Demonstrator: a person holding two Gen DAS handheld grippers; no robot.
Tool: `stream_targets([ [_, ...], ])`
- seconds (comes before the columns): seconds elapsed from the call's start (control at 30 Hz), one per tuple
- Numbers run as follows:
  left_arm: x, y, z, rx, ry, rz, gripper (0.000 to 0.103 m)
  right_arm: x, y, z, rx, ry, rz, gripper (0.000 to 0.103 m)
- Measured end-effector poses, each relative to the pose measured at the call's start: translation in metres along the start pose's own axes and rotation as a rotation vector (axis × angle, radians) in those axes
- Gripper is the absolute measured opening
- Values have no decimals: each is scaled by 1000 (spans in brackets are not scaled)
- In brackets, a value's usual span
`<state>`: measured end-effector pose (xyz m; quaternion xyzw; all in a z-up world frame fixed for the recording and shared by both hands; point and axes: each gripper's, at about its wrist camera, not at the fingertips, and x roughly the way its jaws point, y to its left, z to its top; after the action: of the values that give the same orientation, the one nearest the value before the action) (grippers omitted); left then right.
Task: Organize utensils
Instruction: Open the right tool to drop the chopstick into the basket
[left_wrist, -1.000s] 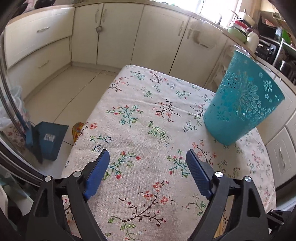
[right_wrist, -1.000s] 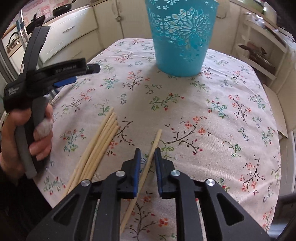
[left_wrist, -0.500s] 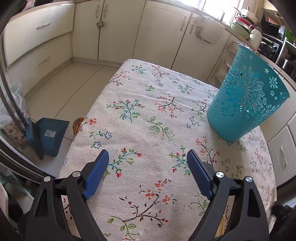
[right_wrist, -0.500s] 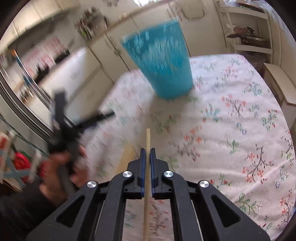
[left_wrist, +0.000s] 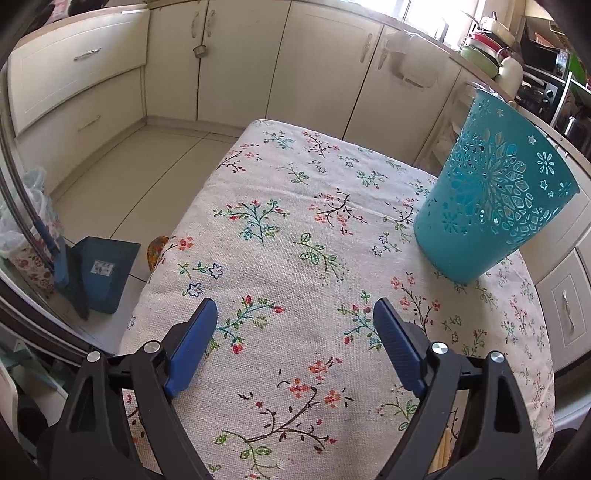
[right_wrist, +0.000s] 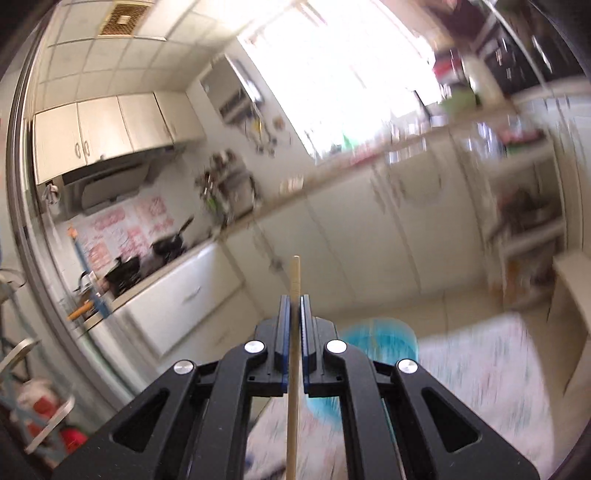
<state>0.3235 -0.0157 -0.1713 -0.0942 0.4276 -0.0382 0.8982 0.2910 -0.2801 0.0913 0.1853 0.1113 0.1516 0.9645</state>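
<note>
The right gripper (right_wrist: 294, 308) is clamped on a single wooden chopstick (right_wrist: 294, 280), its jaws nearly together with the stick pinched between the blue pads (right_wrist: 283, 325); the stick runs straight up the middle of the right wrist view, its tip poking out past the fingertips toward twelve o'clock. That camera points up at the kitchen wall and cabinets, and the picture is smeared, so the gripper is clearly lifted off the table; the teal basket (right_wrist: 380, 341) shows as a blur just below and to the right of the fingers, at about four o'clock from the stick's tip. In the left wrist view the left gripper (left_wrist: 295, 343) hangs wide open over the floral tablecloth (left_wrist: 280, 236) with nothing between its fingers, and the basket (left_wrist: 495, 206) stands at about two o'clock, near the far right edge of the table. Its inside cannot be seen, so I cannot tell whether any sticks are in it. At five o'clock, under the left gripper, pale stick ends (left_wrist: 443, 454) peek out, suggesting more utensils wait. By my reading the task is at an early or middle stage: one chopstick is in transit, not yet dropped in.
</note>
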Motion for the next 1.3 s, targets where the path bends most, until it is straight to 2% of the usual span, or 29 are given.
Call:
stream_targets([
  [0.13,-2,-2,-1,11,-15,-2,83,29,0,11,-64,-91,-104,6],
  [0.23,-4,-4,-1,23,-26,-4,83,54,-11,1,-78,-80,-175,6],
  [0.37,-6,-8,-2,42,-40,-4,83,74,-27,-23,-94,11,-219,6],
  [0.5,-6,-8,-2,41,-42,-5,83,68,-34,-46,-115,99,-216,9],
  [0.6,-5,-7,-1,31,-38,-7,83,58,-38,-56,-135,156,-225,23],
  [0.67,-5,-5,-1,27,-34,-6,83,54,-44,-60,-142,186,-262,40],
  [0.9,-4,-8,-2,44,-33,6,83,60,-78,-67,-58,349,-369,45],
  [1.0,-4,-9,-2,47,-35,8,83,74,-91,-71,11,445,-346,45],
  [1.03,-4,-8,-2,45,-34,7,83,78,-93,-72,23,471,-346,41],
  [1.07,-4,-8,-2,43,-33,6,83,83,-96,-73,32,504,-346,26],
  [1.1,-4,-8,-2,41,-32,4,83,87,-98,-74,39,533,-345,22],
  [1.13,-4,-7,-2,39,-32,2,83,89,-98,-75,41,553,-348,10],
  [1.3,-5,-6,-2,34,-37,-4,83,101,-96,-72,37,676,-329,9],
])
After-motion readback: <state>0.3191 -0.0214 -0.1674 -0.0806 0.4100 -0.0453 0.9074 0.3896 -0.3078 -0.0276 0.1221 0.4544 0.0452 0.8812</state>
